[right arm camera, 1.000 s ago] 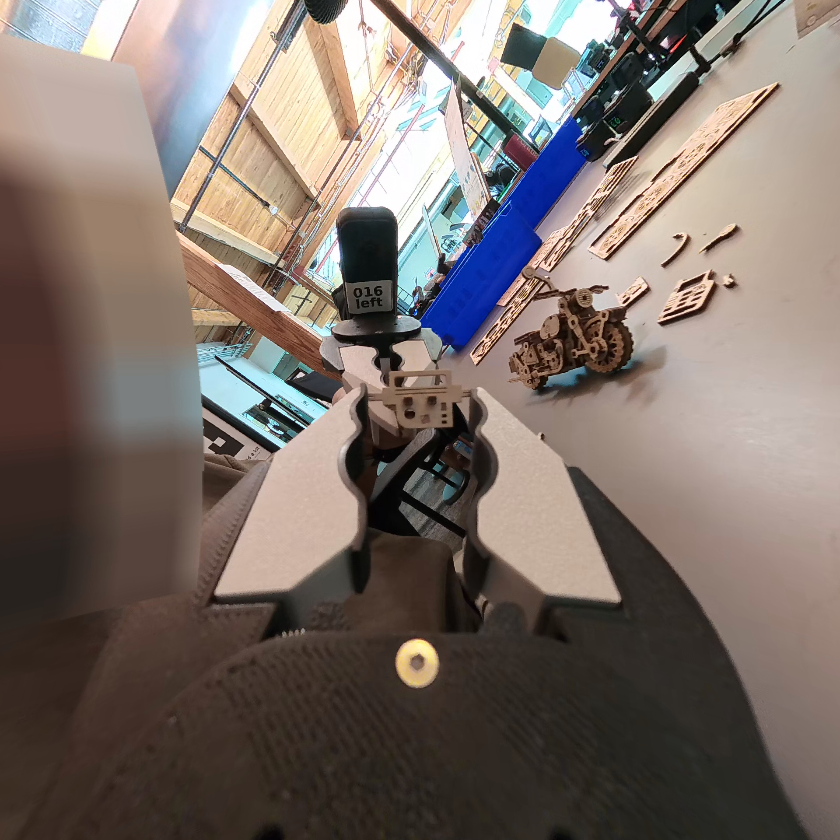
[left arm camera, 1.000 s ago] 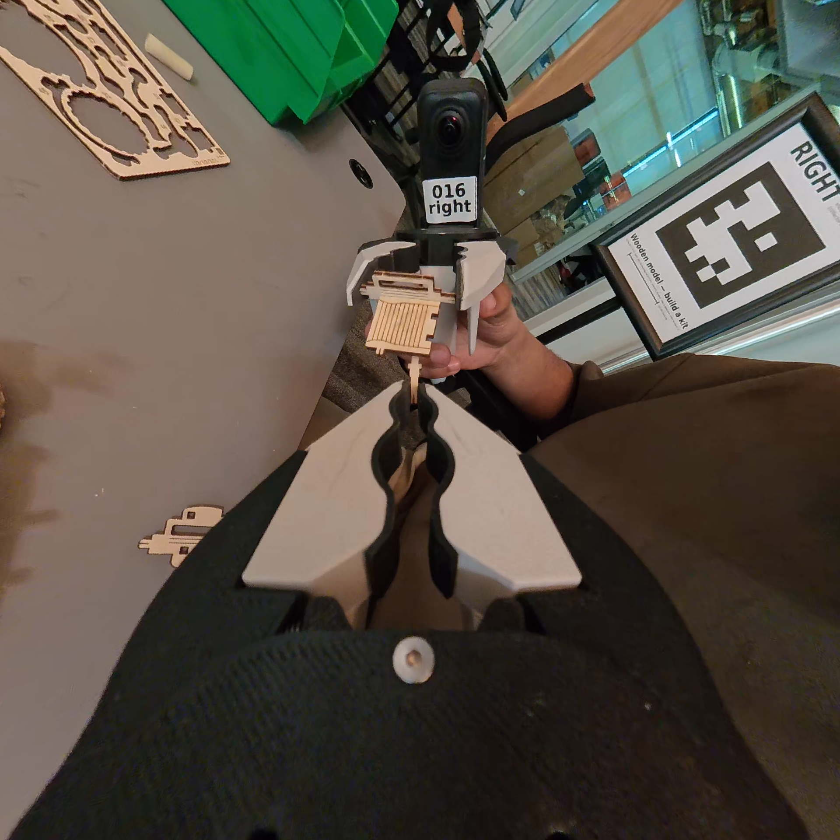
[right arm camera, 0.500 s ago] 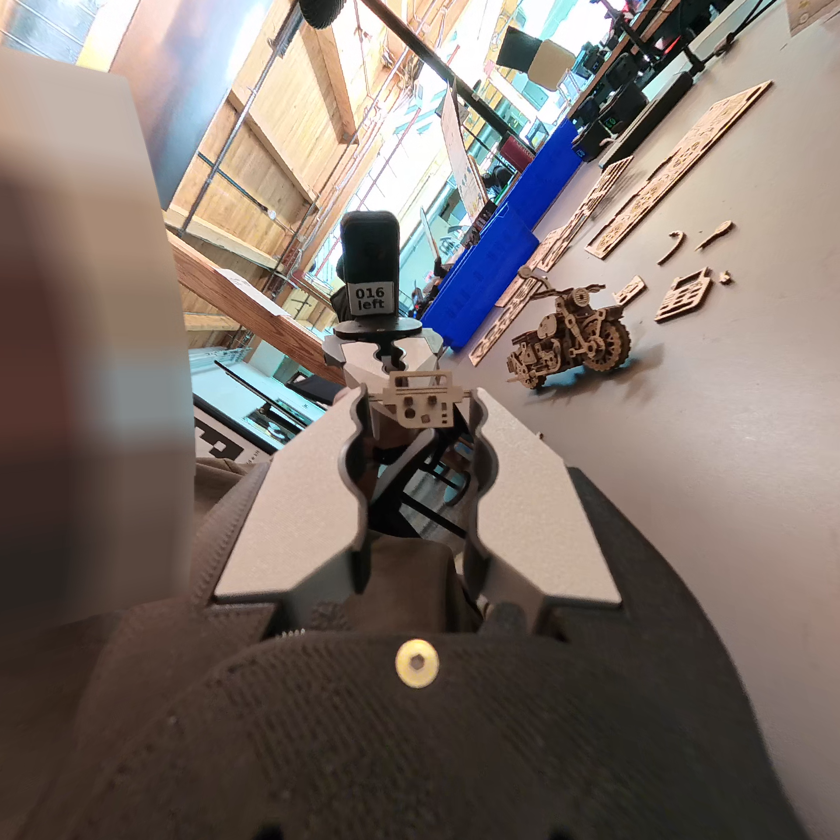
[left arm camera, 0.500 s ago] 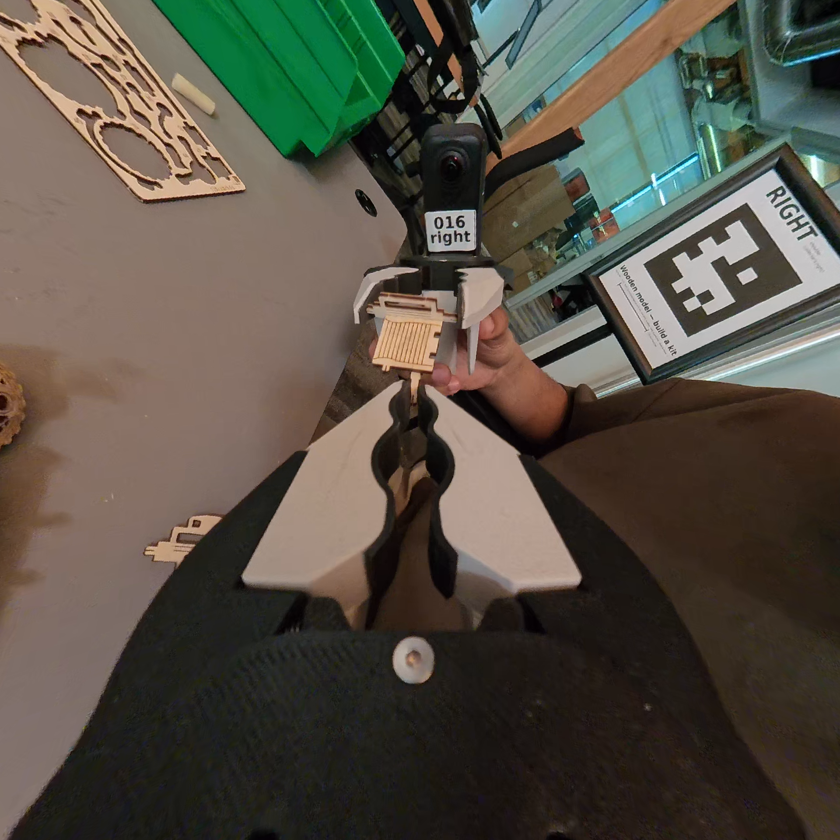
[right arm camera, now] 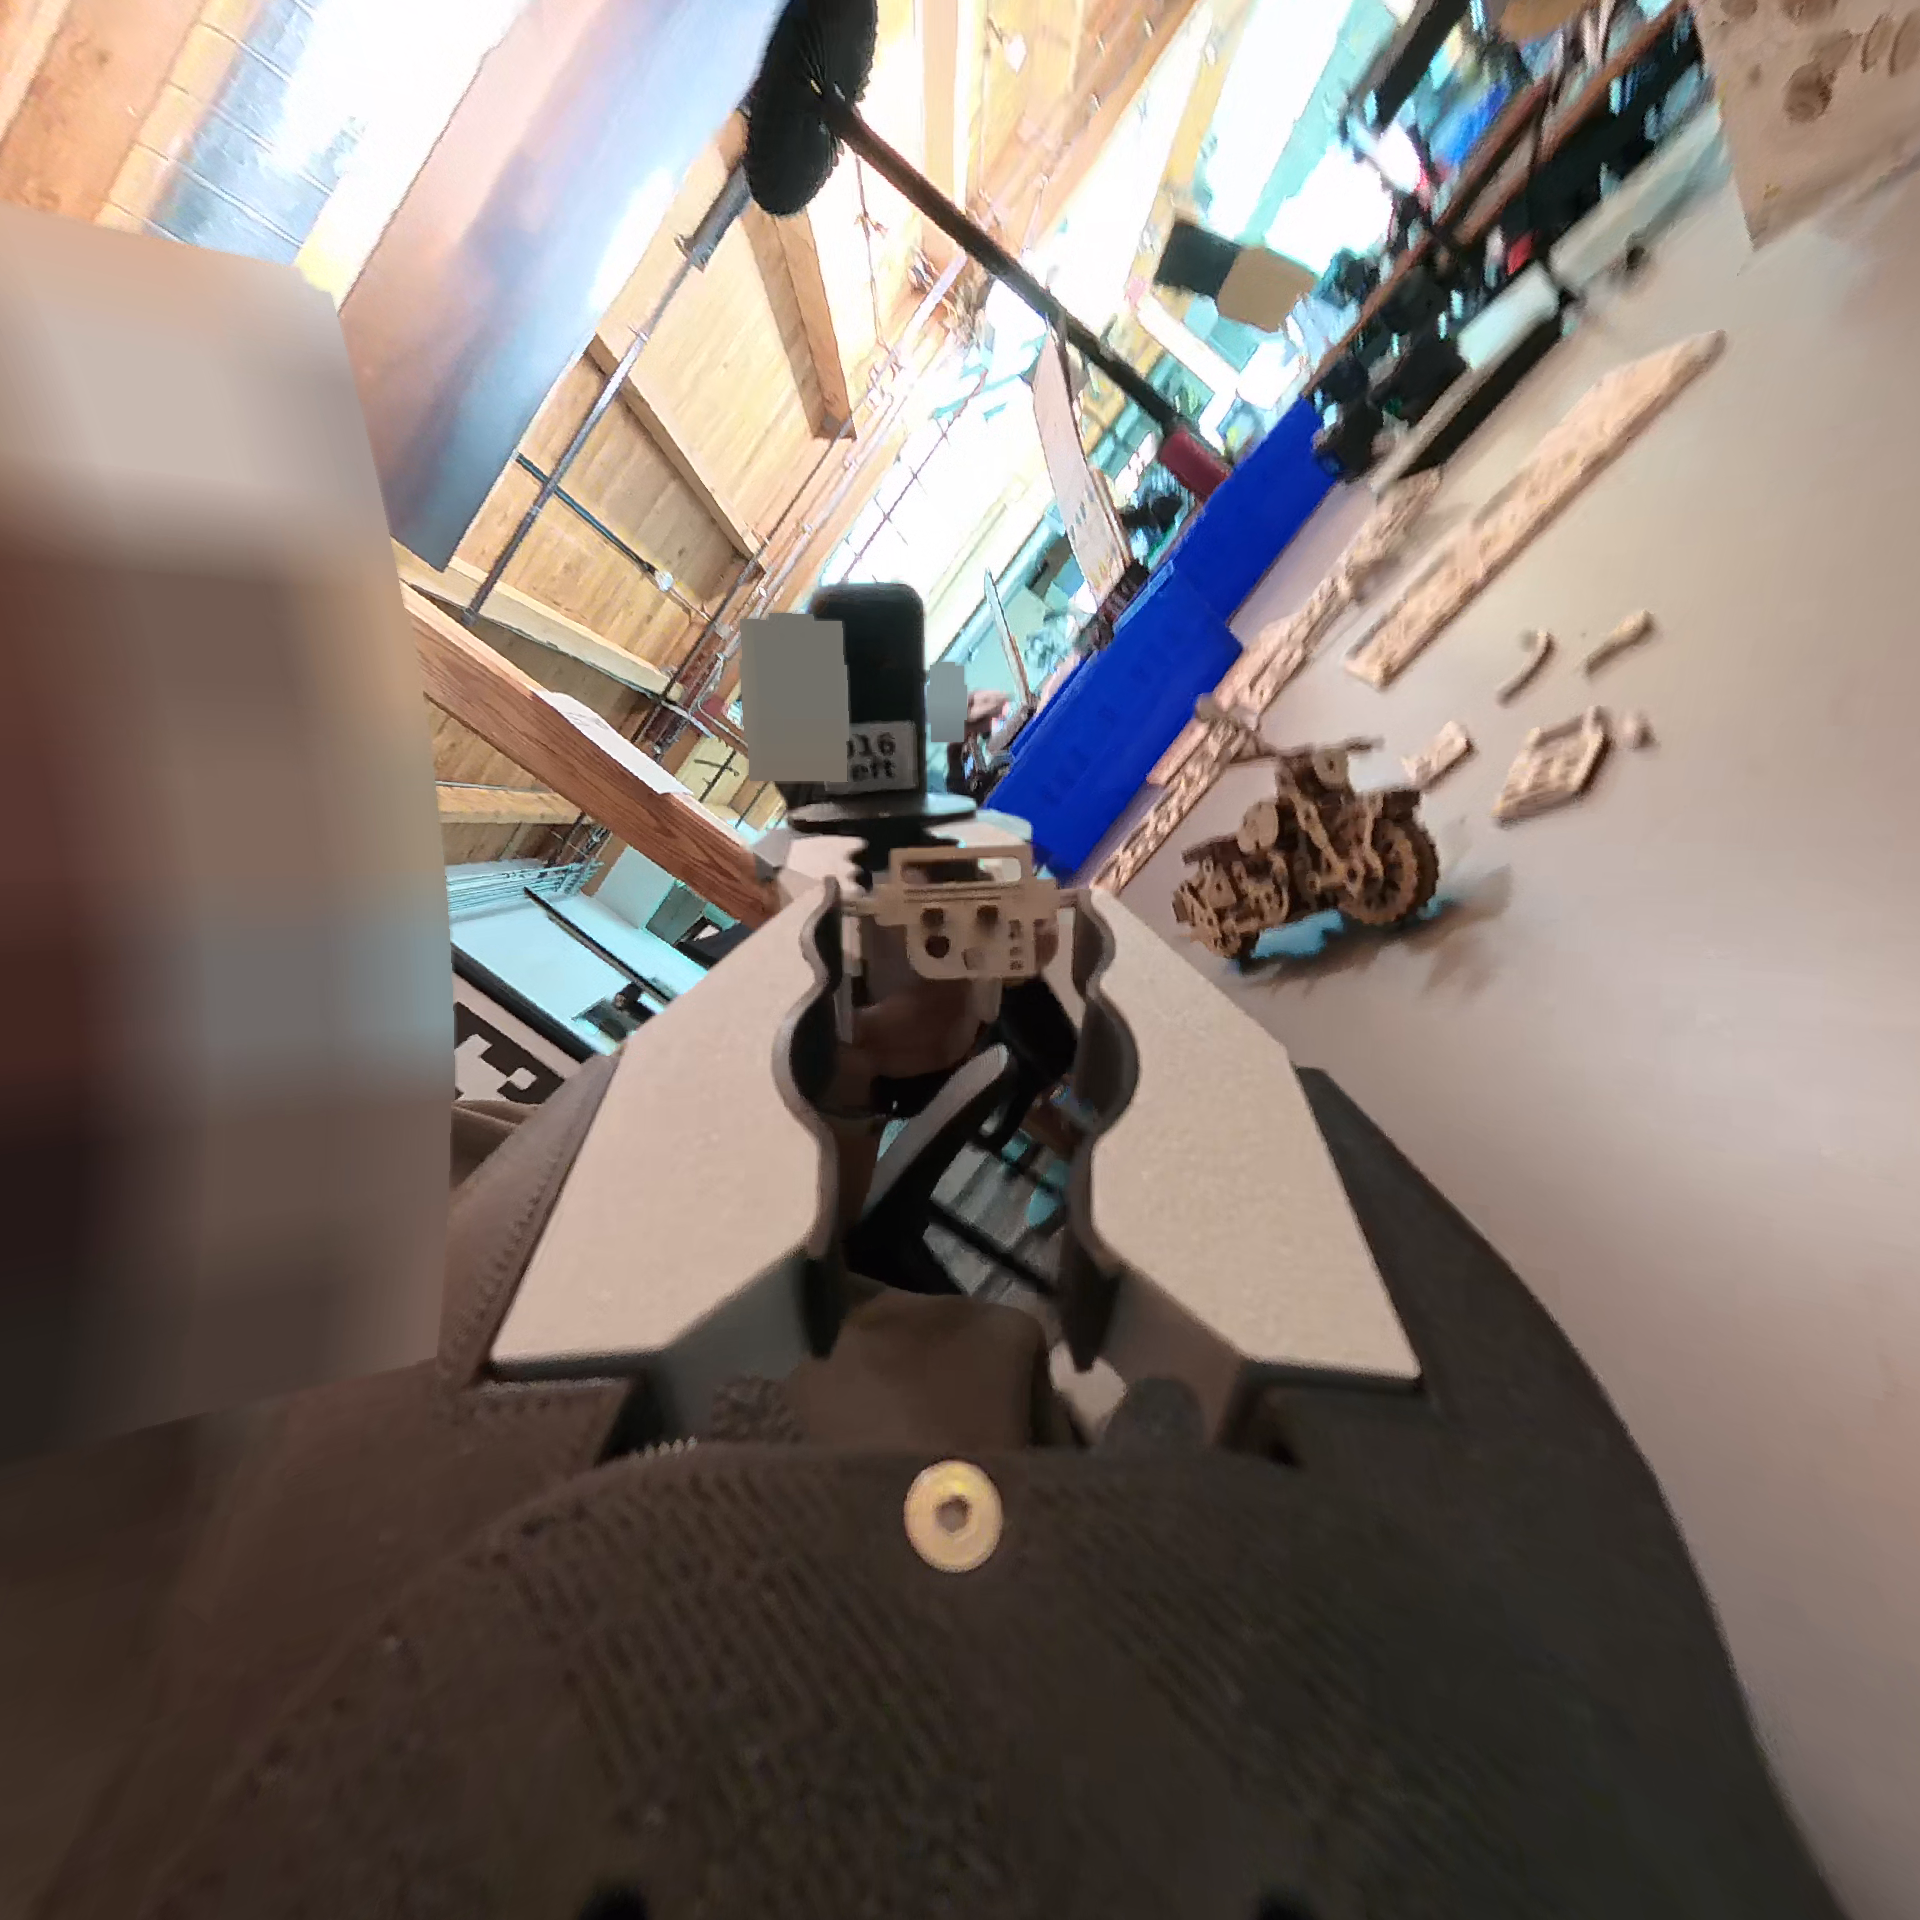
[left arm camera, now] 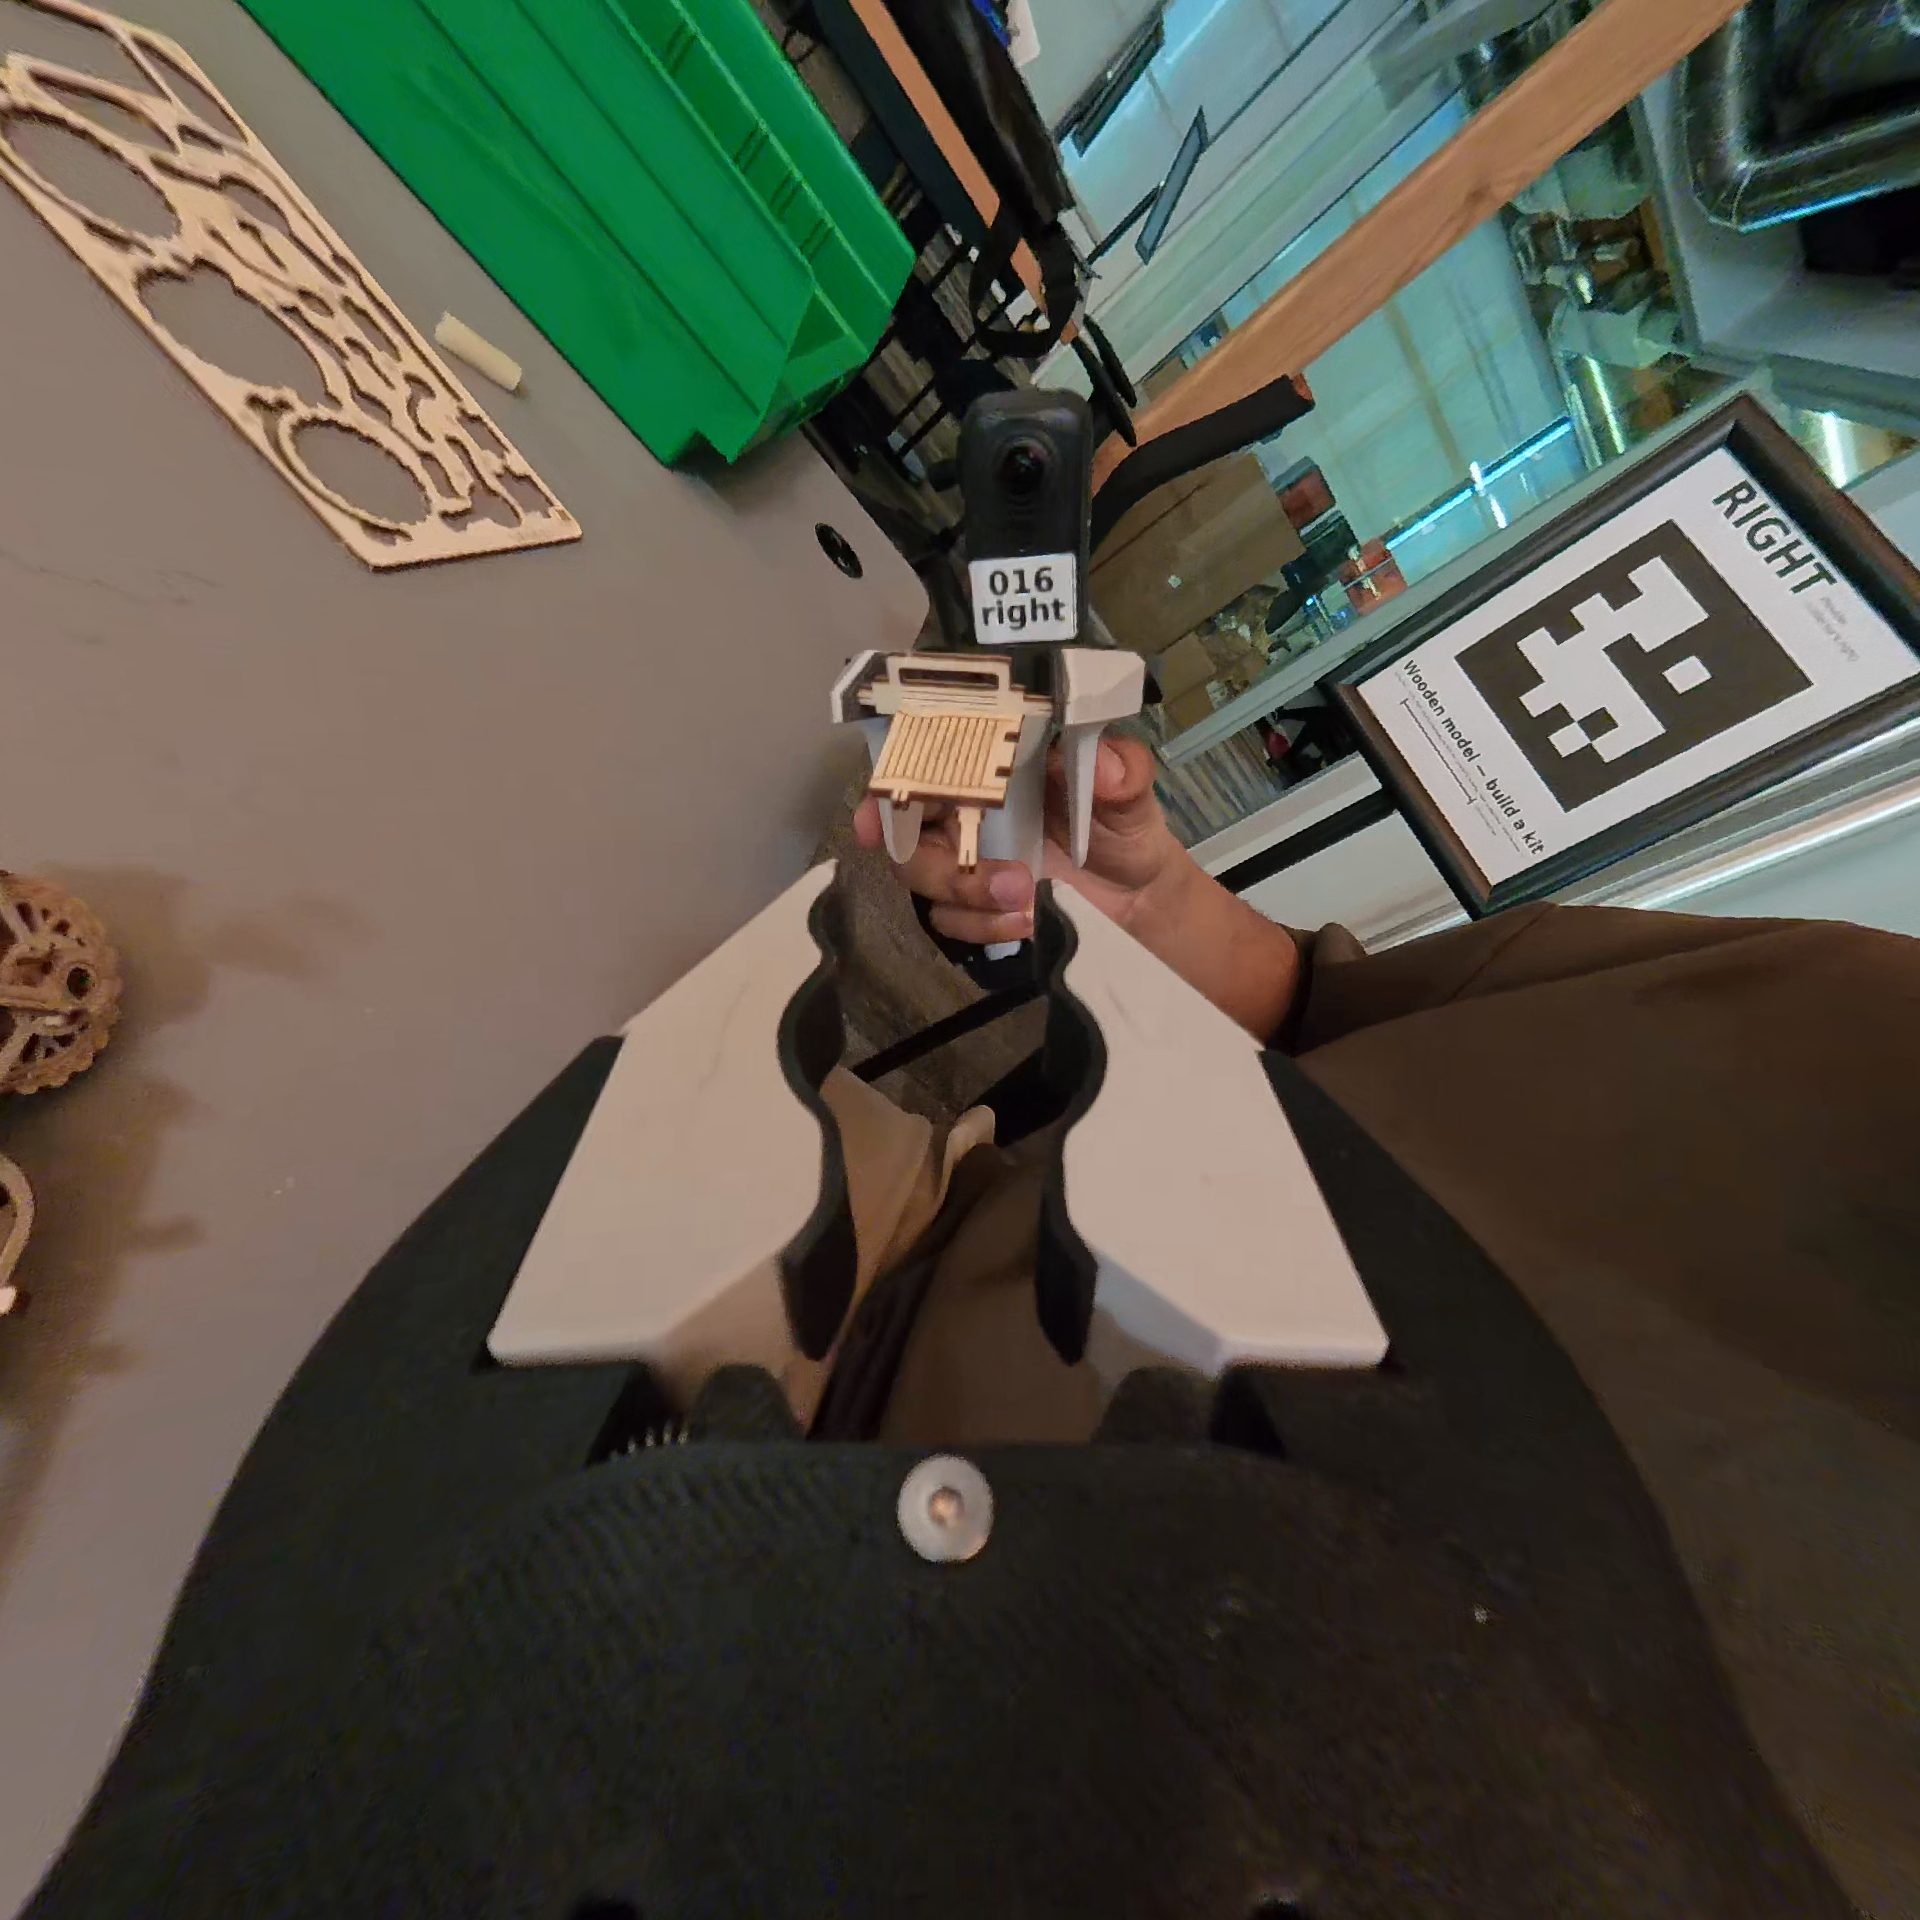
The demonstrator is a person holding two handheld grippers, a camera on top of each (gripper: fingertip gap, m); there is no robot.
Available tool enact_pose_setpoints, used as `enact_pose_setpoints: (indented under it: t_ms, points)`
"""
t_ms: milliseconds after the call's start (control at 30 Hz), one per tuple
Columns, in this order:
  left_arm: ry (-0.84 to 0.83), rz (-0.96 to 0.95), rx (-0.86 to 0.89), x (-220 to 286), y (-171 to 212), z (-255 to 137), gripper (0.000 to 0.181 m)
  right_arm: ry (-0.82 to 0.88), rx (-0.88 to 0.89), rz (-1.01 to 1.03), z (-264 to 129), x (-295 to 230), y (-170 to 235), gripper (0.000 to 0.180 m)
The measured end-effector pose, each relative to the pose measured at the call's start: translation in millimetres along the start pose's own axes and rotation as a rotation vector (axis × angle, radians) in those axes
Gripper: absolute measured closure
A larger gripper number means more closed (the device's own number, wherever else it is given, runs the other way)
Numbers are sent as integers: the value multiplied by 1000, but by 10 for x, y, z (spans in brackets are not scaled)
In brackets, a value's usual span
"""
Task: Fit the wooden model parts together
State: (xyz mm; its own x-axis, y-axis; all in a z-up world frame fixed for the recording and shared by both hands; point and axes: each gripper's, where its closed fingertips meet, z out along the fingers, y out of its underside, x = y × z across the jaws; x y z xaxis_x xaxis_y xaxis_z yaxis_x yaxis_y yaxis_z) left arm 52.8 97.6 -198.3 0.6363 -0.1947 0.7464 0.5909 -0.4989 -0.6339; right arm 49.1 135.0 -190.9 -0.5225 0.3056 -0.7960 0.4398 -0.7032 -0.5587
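My right gripper (right arm camera: 956, 904) is shut on a small wooden assembly (right arm camera: 966, 914), gripped by its side tabs. In the left wrist view the right gripper (left arm camera: 992, 847) faces me, and the assembly (left arm camera: 940, 743) shows a slatted panel with a thin peg (left arm camera: 968, 836) sticking out of its lower edge. My left gripper (left arm camera: 935, 904) is open and empty, its tips just short of the peg. Both grippers are held in the air off the grey table's (left arm camera: 416, 727) edge, above the person's lap.
Green bins (left arm camera: 582, 208), a punched-out wooden sheet (left arm camera: 260, 312) and a small white stick (left arm camera: 478, 353) lie on the table. A built wooden motorcycle (right arm camera: 1320, 862), loose parts (right arm camera: 1553, 769), more sheets (right arm camera: 1538, 499) and blue bins (right arm camera: 1132, 707) sit farther along. A framed sign (left arm camera: 1662, 665) stands to the right. Left tips to right tips: about 5 centimeters. About 25 centimeters separates my right fingertips from the small white stick (left arm camera: 478, 353).
My left gripper has opened and let go of the thin peg, which now stays on the slatted assembly. The right gripper still holds the assembly.
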Motion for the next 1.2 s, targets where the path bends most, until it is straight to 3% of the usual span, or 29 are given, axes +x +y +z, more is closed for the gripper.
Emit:
enact_pose_setpoints:
  t_ms: [167,300,400,500,933,1200]
  points:
    - [119,123,113,186,-160,-93,136,8,16,-272,-17,-182,-90,136]
    - [88,283,156,211,-166,-100,124,22,-32,-503,32,-338,-23,136]
    - [62,401,102,263,-34,6,119,13,-65,-568,89,-407,79,136]
    - [20,456,82,262,25,79,125,5,-85,-560,117,-422,145,136]
    - [29,324,136,68,1,81,125,6,44,-415,34,-319,-108,136]
    - [47,60,353,-101,-254,-76,133,187,55,-722,1,-265,-176,137]
